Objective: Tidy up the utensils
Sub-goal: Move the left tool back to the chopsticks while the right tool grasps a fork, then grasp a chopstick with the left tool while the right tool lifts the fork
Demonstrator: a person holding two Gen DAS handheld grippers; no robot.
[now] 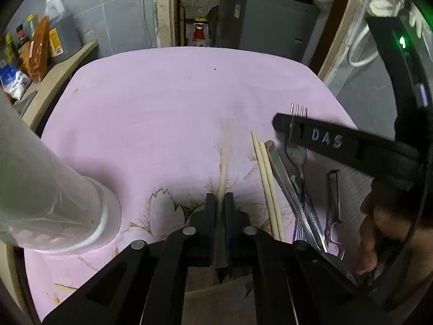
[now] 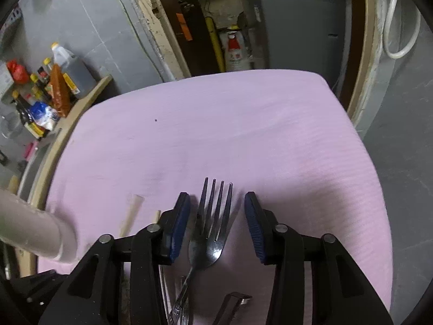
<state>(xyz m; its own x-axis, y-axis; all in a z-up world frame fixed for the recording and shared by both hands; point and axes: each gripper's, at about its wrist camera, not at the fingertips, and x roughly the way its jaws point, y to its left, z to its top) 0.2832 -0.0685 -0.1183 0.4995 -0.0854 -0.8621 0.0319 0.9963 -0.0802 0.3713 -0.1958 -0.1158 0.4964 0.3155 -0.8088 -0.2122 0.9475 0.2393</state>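
Observation:
My left gripper (image 1: 220, 203) is shut on a single pale chopstick (image 1: 224, 162) that lies along the pink cloth (image 1: 167, 103). To its right lie two more chopsticks (image 1: 266, 178), a flat metal utensil (image 1: 284, 178), a fork (image 1: 296, 157) and metal tongs (image 1: 333, 200). My right gripper (image 2: 216, 222) is open, its blue pads on either side of the fork's head (image 2: 213, 224), low over the cloth (image 2: 243, 124). In the left wrist view the right gripper (image 1: 297, 130) crosses over the fork. A white cup-like holder (image 1: 54, 195) lies on its side at the left.
A wooden shelf with sauce bottles and packets (image 1: 35, 51) runs along the left wall. A grey cabinet (image 1: 270, 21) stands behind the table. The white holder also shows at the left in the right wrist view (image 2: 35, 233).

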